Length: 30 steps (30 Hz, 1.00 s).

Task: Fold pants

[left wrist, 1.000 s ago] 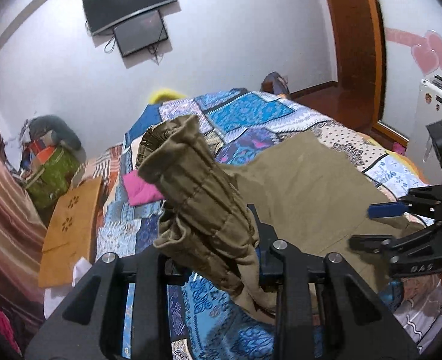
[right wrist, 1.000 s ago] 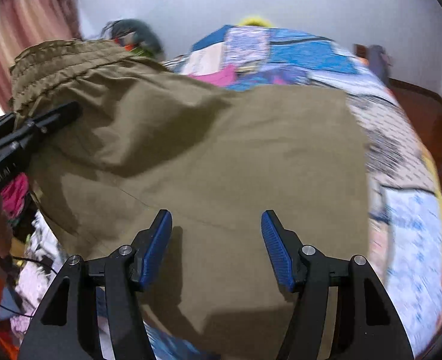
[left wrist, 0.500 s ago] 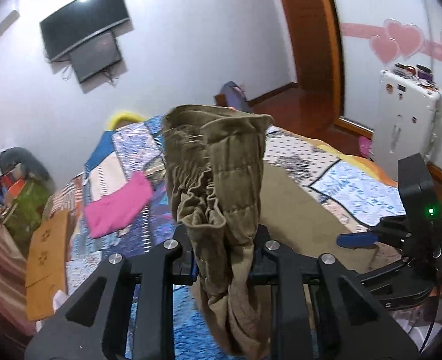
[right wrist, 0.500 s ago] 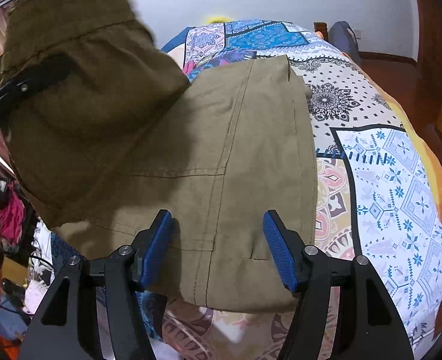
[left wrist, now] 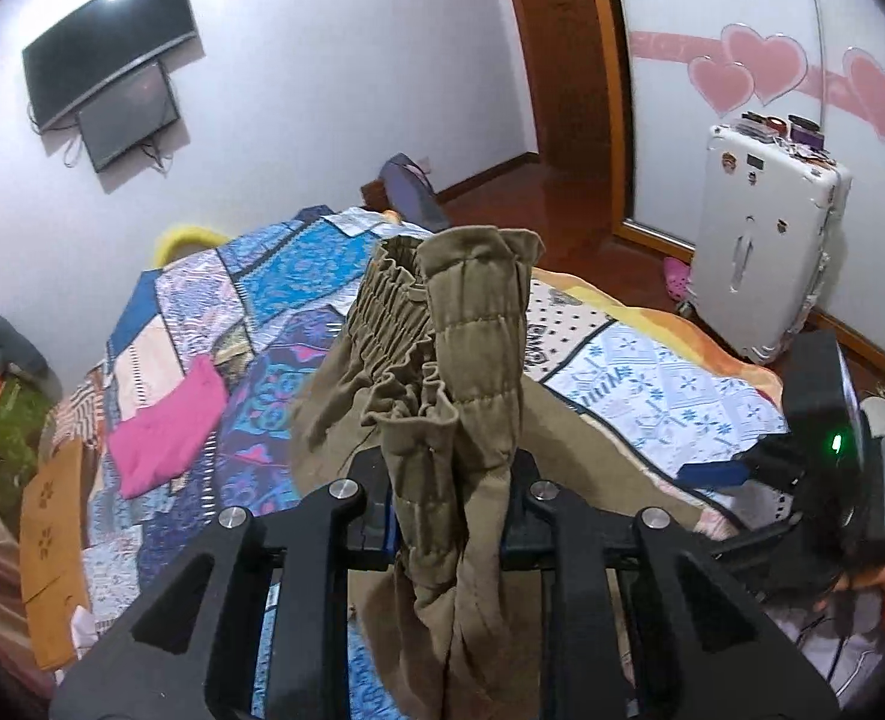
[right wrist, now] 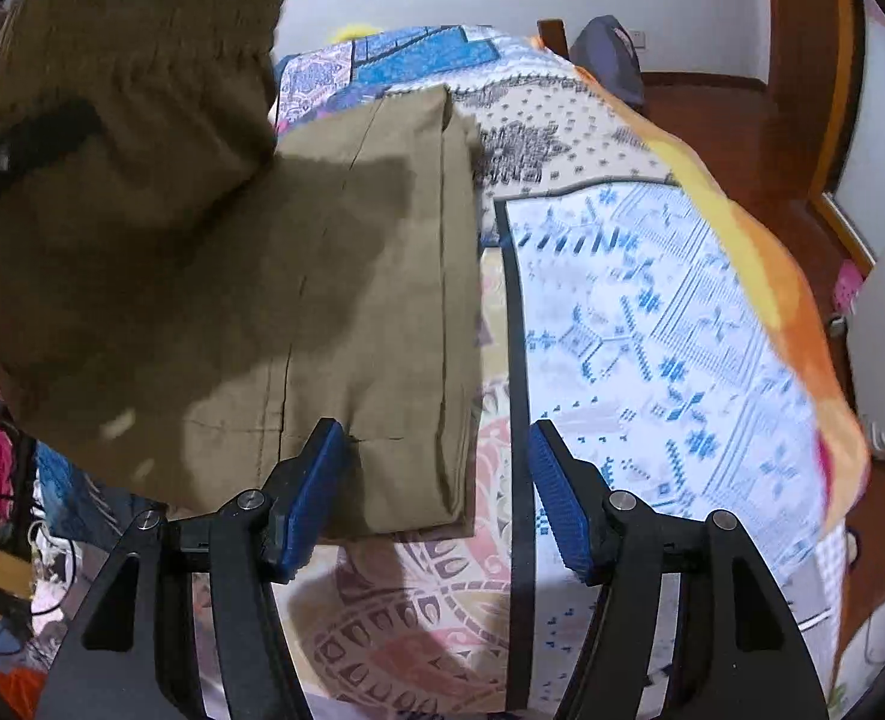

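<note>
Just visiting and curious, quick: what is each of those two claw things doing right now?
Left gripper: shut on the waistband of the olive pants, lifted off the bed.
Right gripper: open, holding nothing, over the lower edge of the pants.

Home bedroom showing: bed point(left wrist: 298, 276) with patchwork quilt filling frame centre; wall-mounted TV point(left wrist: 109, 78) hanging upper left; white suitcase point(left wrist: 766, 240) standing right; pink heart decals point(left wrist: 760, 69) decorating upper right; wooden door frame point(left wrist: 568, 72) rising top centre.
</note>
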{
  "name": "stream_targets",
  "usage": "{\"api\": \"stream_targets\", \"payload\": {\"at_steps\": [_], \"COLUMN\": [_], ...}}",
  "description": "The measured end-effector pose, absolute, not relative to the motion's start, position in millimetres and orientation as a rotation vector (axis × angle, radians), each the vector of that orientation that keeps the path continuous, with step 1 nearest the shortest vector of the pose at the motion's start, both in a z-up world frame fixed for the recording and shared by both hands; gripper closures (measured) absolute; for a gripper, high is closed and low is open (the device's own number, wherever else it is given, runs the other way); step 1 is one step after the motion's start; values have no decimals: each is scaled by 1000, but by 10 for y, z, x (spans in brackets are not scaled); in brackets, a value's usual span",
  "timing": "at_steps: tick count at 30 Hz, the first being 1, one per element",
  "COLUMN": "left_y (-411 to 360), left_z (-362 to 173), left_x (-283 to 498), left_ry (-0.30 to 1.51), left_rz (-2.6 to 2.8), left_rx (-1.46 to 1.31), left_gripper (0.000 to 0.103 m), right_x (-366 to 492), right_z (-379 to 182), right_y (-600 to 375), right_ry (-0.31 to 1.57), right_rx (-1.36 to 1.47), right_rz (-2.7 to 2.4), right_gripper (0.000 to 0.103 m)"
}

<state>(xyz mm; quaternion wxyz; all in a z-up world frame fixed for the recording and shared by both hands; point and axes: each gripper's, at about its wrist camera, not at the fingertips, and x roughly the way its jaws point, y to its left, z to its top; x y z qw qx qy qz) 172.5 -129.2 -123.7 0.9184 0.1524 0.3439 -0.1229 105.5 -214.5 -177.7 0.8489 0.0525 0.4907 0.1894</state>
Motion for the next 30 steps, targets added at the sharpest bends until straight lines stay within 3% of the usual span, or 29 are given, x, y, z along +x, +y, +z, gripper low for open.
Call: {"api": "stream_targets", "payload": {"at_steps": [14,20,22,30], "left_y": [-1588,-1583,-1570,-1347], "left_z": [-1834,-1860,-1816,-1583], "left_x": [2029,1968,1899,1702], "left_ry": [986,1001,1007,929], "left_rz": [-407,-429,-474,-475], "left_rx": [209,195,164,100], "left_gripper": [80,67,51,50], "right_x": [1072,1035,1019,1166], "right_z": [-1754,-1595,-1521,-1217], "right_y": [-2221,-2357,-2416,-2570], "right_ry": [1031,1000,982,891], "right_rx": [141,148,151,158], "right_rz": [415,378,365,321], "right_gripper": [43,43,43,43]}}
